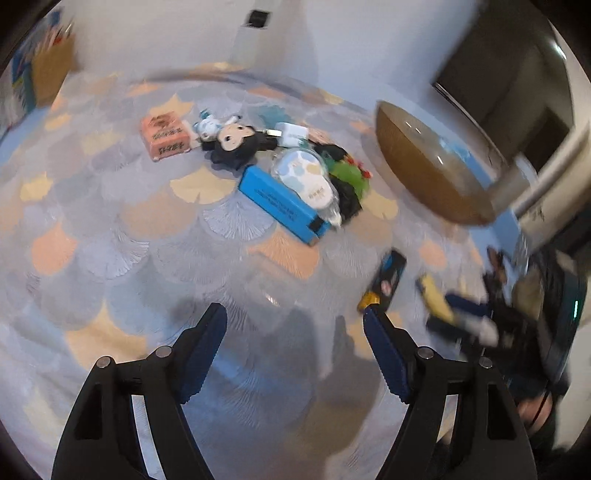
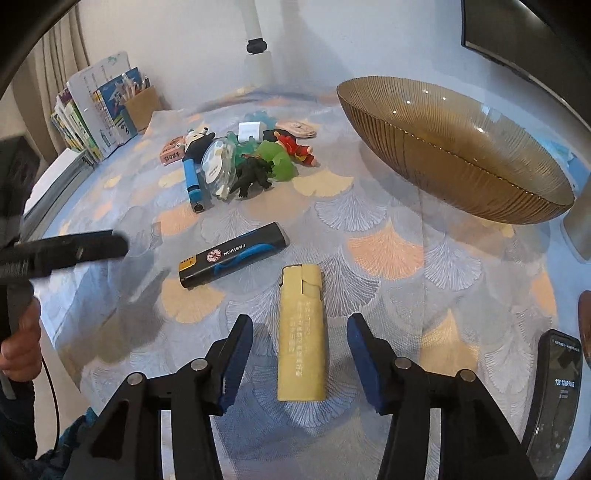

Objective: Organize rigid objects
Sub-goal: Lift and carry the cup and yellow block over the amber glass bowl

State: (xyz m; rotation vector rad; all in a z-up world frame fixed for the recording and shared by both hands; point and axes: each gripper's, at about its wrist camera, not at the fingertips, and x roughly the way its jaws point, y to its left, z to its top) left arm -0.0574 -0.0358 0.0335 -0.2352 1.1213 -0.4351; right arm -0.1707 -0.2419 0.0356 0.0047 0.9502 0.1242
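Observation:
A yellow lighter (image 2: 301, 334) lies on the patterned tablecloth between the open fingers of my right gripper (image 2: 301, 354), which is not touching it. A black and blue lighter (image 2: 233, 260) lies just beyond it, also in the left wrist view (image 1: 386, 280). My left gripper (image 1: 295, 350) is open and empty above the cloth, left of the black lighter; it shows as a dark blur in the right wrist view (image 2: 74, 251). A ribbed amber glass bowl (image 2: 454, 147) stands empty at the right. A pile of small toys (image 2: 255, 166) with a blue lighter (image 2: 194, 184) lies further back.
A pink box (image 1: 166, 136) and a white charger (image 2: 251, 130) sit by the pile. Books and a pen holder (image 2: 107, 107) stand at the back left. A phone (image 2: 557, 391) lies at the right edge. A dark screen (image 2: 517, 33) hangs on the wall.

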